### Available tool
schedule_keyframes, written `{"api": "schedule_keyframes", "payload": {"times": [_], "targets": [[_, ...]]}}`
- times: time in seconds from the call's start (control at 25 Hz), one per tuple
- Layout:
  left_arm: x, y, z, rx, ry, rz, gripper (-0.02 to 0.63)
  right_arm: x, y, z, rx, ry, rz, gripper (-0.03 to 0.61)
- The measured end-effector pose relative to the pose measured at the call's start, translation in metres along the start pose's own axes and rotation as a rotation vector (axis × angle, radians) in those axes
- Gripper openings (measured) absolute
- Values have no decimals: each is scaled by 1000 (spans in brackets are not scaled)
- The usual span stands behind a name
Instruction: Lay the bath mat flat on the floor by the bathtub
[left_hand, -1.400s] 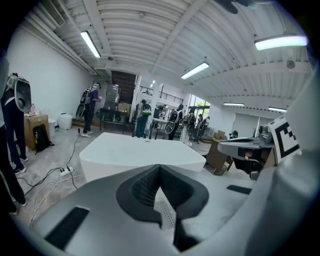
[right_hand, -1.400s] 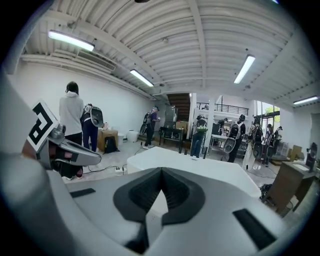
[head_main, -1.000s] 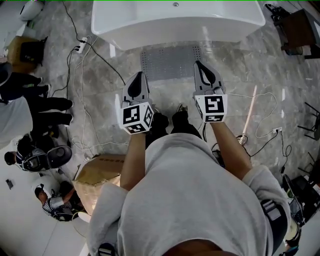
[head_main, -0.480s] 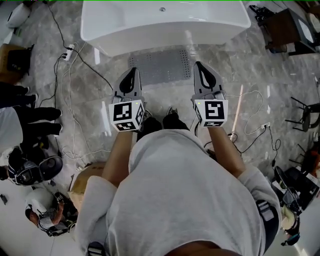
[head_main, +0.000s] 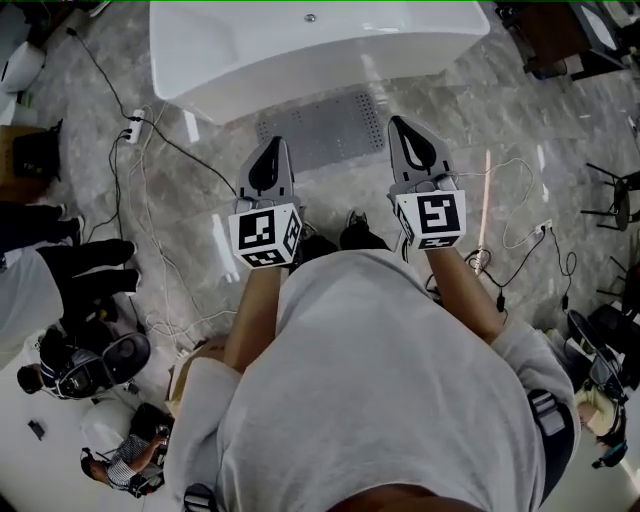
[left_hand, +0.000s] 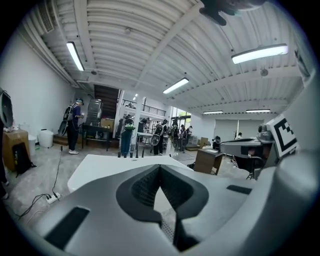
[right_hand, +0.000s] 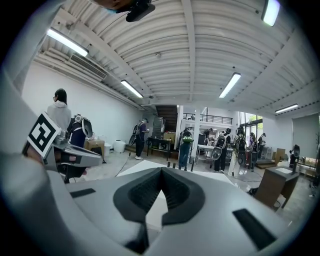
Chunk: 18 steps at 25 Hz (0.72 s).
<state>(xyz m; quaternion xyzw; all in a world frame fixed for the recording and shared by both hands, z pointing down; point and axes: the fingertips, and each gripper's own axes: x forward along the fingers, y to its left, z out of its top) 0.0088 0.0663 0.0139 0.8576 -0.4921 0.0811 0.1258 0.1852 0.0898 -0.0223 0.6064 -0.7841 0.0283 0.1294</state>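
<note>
Both pairs of jaws are fully closed and hold nothing. In the left gripper (left_hand: 160, 175) view the dark ribbed pads meet at the tip, with only the pale bathtub showing through the gap behind them. The right gripper (right_hand: 162, 176) view shows the same. From the head view we see both grippers held out side by side in front of the body, well apart and pointing toward the tub.

The bath mat (head_main: 322, 130) is a grey rectangle dotted with small holes. It lies spread on the marble floor (head_main: 450, 90) just beyond the jaw tips, its far long edge just beside the white bathtub (head_main: 300, 50). We see no folds or lifted corners, so we judge the laying done or nearly so.

We expect the mat to be light and limp, probably rubbery and clinging to the tile. If it needs straightening, we would pinch the two near corners, one per gripper, and lift rather than drag.

Loose cables (head_main: 150, 180) trail across the floor to the left, away from the mat.
</note>
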Motion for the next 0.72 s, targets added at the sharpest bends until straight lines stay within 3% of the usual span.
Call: {"api": "schedule_keyframes", "payload": {"times": [0.28, 0.72], "targets": [[-3, 17, 6, 7, -7, 48, 12, -2, -4, -5, -2, 14, 1, 6], [-14, 7, 4, -18, -7, 64, 12, -7, -3, -5, -9, 20, 15, 6]]}}
